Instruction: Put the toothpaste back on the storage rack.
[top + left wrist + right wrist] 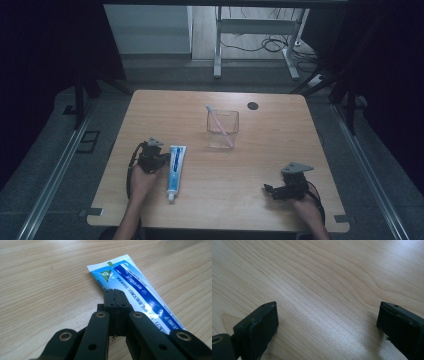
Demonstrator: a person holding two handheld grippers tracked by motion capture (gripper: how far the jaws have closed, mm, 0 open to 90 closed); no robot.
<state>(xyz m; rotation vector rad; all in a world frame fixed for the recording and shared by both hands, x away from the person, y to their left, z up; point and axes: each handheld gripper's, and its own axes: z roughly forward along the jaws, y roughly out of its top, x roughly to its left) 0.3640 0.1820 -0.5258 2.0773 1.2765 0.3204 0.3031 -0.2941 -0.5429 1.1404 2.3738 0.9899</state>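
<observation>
A blue and white toothpaste tube (175, 167) lies flat on the wooden table (270, 150), cap toward the near edge. My left gripper (163, 159) sits just left of the tube's upper half. In the left gripper view its black jaws (115, 292) are pressed together, tips over the left edge of the tube (140, 292), with nothing seen between them. My right gripper (268, 189) rests near the front right of the table. In the right gripper view it (327, 308) stands wide open over bare wood.
A clear square cup (223, 131) stands mid-table with a pink toothbrush (219, 124) leaning inside it. A small black disc (253, 105) lies near the far edge. Beyond the table are a white desk frame (218, 45) and cables on the floor.
</observation>
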